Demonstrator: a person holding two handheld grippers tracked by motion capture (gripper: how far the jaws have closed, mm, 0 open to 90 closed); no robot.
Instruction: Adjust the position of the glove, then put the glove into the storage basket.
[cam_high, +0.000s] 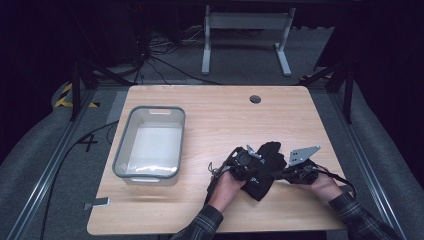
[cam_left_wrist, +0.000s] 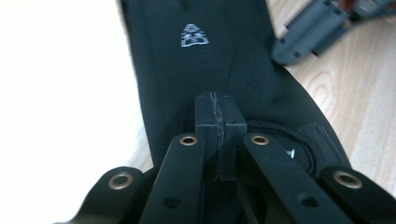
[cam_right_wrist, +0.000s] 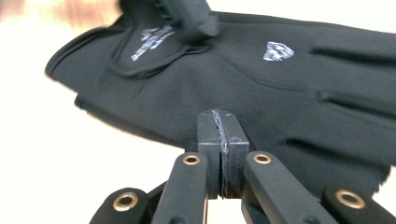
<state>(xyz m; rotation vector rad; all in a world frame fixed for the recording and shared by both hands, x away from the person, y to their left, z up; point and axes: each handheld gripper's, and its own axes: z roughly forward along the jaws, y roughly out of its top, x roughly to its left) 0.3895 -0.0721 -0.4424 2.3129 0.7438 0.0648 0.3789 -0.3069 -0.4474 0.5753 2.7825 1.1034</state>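
Black gloves (cam_high: 267, 159) with small white logos lie in a heap on the wooden table (cam_high: 225, 115), right of centre. My left gripper (cam_high: 254, 172) comes at the heap from the left, my right gripper (cam_high: 283, 173) from the right. In the left gripper view, the left gripper (cam_left_wrist: 219, 116) is shut, pads together, its tip over a glove (cam_left_wrist: 196, 60) near the cuff. In the right gripper view, the right gripper (cam_right_wrist: 222, 128) is also shut, its tip at the near edge of a glove (cam_right_wrist: 280, 93). I see no fabric between either pair of pads.
An empty clear plastic tub with a grey rim (cam_high: 122, 145) stands on the table's left half. A round cable hole (cam_high: 255, 99) sits near the far edge. A small grey tag (cam_high: 97, 203) lies at the front left corner. Cables run over the floor behind the table.
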